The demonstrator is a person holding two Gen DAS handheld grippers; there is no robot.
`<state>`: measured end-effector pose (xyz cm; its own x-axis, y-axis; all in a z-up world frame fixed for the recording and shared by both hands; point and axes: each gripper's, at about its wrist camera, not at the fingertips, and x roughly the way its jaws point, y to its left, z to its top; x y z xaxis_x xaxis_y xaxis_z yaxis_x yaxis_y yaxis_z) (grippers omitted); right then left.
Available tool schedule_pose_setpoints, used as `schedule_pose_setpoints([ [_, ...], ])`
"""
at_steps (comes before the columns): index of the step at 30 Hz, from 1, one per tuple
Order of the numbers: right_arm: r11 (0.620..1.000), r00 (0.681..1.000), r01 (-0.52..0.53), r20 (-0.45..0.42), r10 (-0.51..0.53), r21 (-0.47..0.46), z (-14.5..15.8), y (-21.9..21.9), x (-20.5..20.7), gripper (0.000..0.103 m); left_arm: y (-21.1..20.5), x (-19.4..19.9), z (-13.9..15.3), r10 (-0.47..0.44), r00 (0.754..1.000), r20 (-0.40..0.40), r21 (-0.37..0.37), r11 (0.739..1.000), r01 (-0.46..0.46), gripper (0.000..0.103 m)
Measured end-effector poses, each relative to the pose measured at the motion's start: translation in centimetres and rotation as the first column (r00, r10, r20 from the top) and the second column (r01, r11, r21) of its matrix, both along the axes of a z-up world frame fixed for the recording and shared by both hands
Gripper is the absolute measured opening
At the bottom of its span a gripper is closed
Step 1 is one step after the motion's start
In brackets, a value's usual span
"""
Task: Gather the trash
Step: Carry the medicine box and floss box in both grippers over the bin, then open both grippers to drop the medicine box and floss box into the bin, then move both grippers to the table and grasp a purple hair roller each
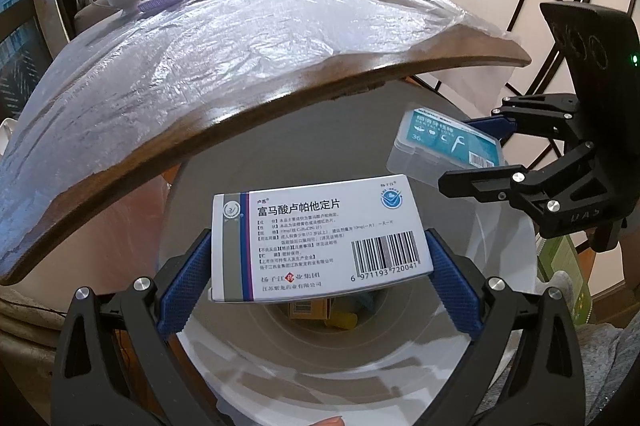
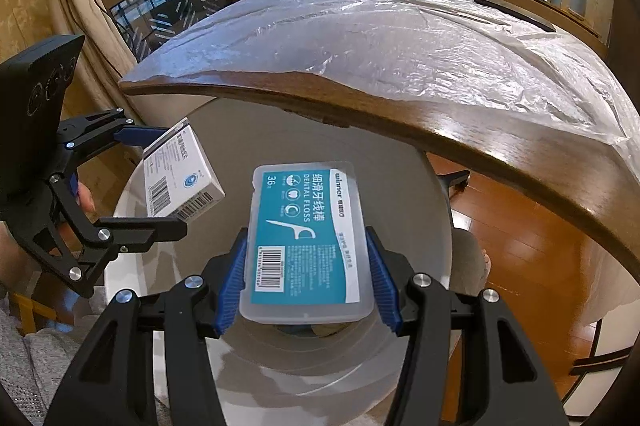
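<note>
Currently the left gripper (image 1: 320,266) is clamping a white medicine box (image 1: 320,238) across its short sides, blue pads (image 1: 188,282) pressing both ends, low centre of the left wrist frame. The box is hanging flat, directly over the open mouth of the grey trash bin (image 1: 460,306); some yellow and orange packaging is showing at the bin's bottom.

- Right gripper (image 2: 308,274) is squeezing a clear dental floss case (image 2: 306,242) by its long edges, centre of the right wrist frame, also hovering over the bin (image 2: 420,226) opening.
- Step in hand, as I judge it: dropping both items. Best to spread the fingers only while each item is sitting well inside the rim; the box is broad, so releasing it level should keep it from catching the wall.
- Releasing one at a time is looking safer, since the two grippers are working near each other, the box and the case side by side.

Edges and room: the wooden table edge (image 2: 440,113), under a plastic sheet (image 2: 400,37), is overhanging the far part of the bin across mid-frame, so headroom there is tight. Open floor (image 2: 520,226) is lying at right of the right wrist frame; withdrawing toward the frame bottom is looking freest.
</note>
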<state>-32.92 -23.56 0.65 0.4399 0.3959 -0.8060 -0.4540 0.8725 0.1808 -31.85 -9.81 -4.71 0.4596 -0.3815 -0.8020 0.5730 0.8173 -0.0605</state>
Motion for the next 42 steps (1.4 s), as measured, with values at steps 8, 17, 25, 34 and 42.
schedule_pose_setpoints([
  [8,1.000,1.000,-0.002,-0.006,0.001,-0.008,-0.4,0.2,0.1,0.054,-0.3,0.1,-0.3,-0.007,1.000,0.007,0.026,1.000,0.007,0.100],
  [17,1.000,1.000,0.006,-0.008,-0.006,-0.002,-0.6,0.1,0.1,0.062,-0.5,0.1,-0.6,-0.027,1.000,0.008,0.027,0.999,0.027,0.100],
  [25,0.999,0.999,0.026,0.021,-0.026,0.028,0.6,-0.4,0.1,0.075,-1.1,-0.5,-0.7,-0.063,0.997,0.051,0.042,0.997,0.061,0.101],
  [34,0.998,0.999,0.033,0.036,-0.035,0.049,1.6,-0.9,0.3,0.077,-1.6,-0.9,-0.1,-0.076,0.991,0.111,0.057,0.996,0.070,0.101],
  [42,0.995,0.987,0.033,0.154,-0.048,0.098,5.9,-1.7,0.8,0.082,-0.3,-1.1,4.1,-0.052,0.974,0.221,-0.008,0.998,0.055,0.101],
])
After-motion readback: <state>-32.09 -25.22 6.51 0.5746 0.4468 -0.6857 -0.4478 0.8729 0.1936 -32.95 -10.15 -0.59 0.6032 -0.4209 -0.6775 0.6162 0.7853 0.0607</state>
